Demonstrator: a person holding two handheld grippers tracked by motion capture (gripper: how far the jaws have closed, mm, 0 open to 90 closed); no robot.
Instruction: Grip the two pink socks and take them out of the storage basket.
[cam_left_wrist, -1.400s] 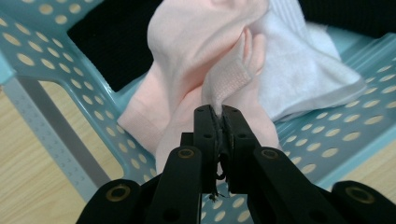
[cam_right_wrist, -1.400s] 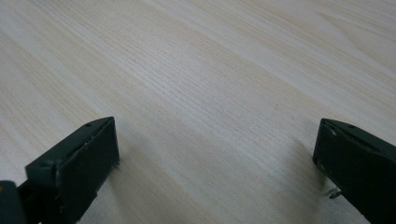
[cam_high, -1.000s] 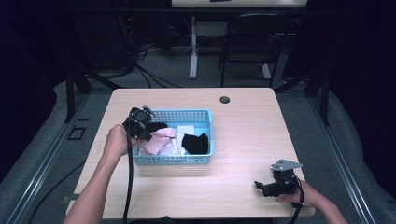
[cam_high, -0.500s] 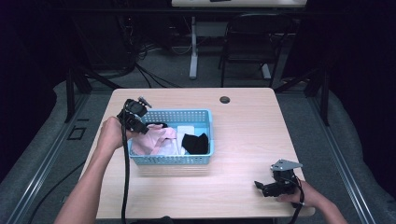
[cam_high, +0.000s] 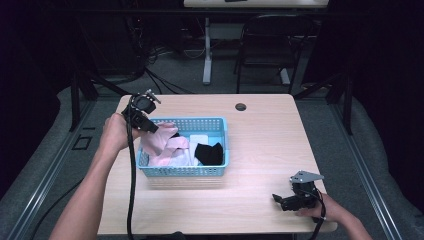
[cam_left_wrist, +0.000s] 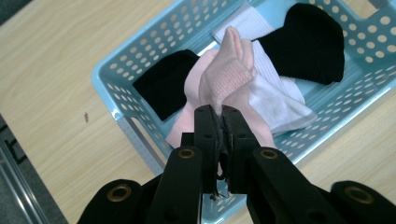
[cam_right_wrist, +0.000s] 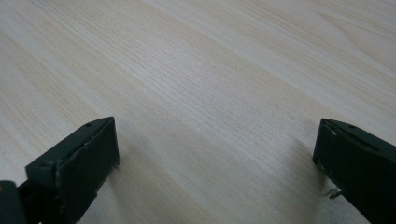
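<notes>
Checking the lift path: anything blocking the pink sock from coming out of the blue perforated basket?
Nothing visible. The left gripper is shut on the pink knitted sock, which hangs above the blue perforated plastic basket. Its lower end still drapes on a white sock, not pinned under anything.

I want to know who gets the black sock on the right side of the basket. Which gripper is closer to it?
Left. The left gripper hangs over the basket's left end, clamping a pink sock, near the black sock. The right gripper rests open by the table's near right corner.
</notes>
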